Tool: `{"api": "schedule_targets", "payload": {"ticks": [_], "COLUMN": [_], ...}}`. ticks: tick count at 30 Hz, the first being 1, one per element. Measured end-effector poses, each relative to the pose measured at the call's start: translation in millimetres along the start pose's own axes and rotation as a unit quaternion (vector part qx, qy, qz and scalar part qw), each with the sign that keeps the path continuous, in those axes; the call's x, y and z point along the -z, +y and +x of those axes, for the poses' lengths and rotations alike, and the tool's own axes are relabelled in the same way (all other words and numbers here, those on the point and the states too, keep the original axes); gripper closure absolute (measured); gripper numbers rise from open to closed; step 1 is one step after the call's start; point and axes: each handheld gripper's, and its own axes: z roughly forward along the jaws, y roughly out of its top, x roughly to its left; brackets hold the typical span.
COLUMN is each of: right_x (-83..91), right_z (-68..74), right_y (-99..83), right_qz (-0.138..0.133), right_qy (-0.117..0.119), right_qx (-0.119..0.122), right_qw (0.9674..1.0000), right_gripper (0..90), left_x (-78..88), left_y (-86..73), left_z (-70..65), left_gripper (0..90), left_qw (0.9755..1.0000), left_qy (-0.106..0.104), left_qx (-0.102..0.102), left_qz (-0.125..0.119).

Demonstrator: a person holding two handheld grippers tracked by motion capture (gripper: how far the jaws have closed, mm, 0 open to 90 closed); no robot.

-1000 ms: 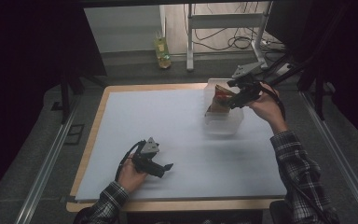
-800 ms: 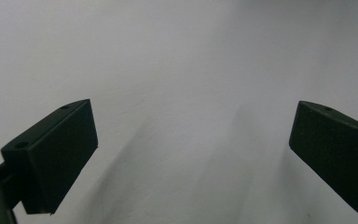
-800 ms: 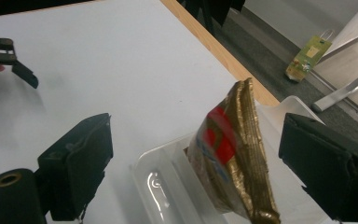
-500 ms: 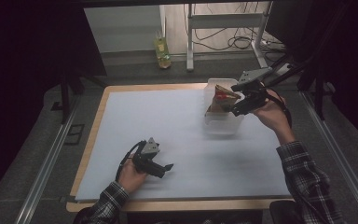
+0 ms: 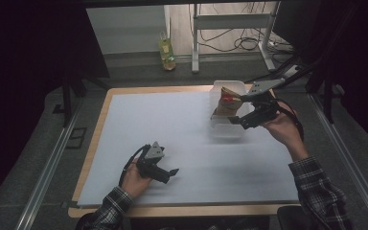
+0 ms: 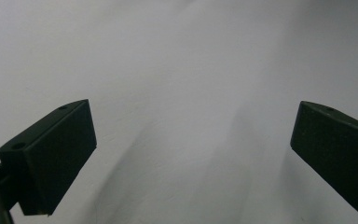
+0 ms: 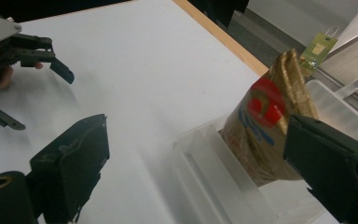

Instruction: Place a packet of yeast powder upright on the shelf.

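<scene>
**Around the table**

A white sheet [image 5: 172,129] covers the table, whose wooden rim [image 5: 93,139] shows along its left and far edges. Beyond the far edge, a yellowish bottle [image 5: 166,53] stands on the floor beside a white metal frame [image 5: 230,24]. Dark cables [image 5: 247,43] lie under that frame.

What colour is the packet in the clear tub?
Golden-brown packet with a red and blue logo, clearest in the right gripper view.

Clear bin [image 5: 226,129] and snack bag [image 7: 265,126] block right gripper [image 5: 249,117].
</scene>
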Motion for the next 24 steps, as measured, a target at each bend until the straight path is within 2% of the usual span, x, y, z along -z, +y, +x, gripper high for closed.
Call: {"api": "schedule_targets", "payload": {"ticks": [8, 24], "right_x": [2.3, -1.3], "right_z": [10.4, 36.6], "right_y": [-11.5, -37.4], "right_qz": [-0.006, 0.002], "right_qy": [0.006, 0.016], "right_qx": [-0.010, -0.025], "right_qw": [0.9999, 0.9996], "right_gripper": [5.4, 0.6], "left_x": [0.3, 0.0], "left_y": [0.3, 0.1], "left_z": [-0.5, -0.7], "left_gripper": [0.3, 0.3], "left_qw": [1.0000, 1.0000], "left_qy": [-0.001, -0.002], "left_qx": [-0.003, -0.004], "left_qz": [-0.002, -0.001]}}
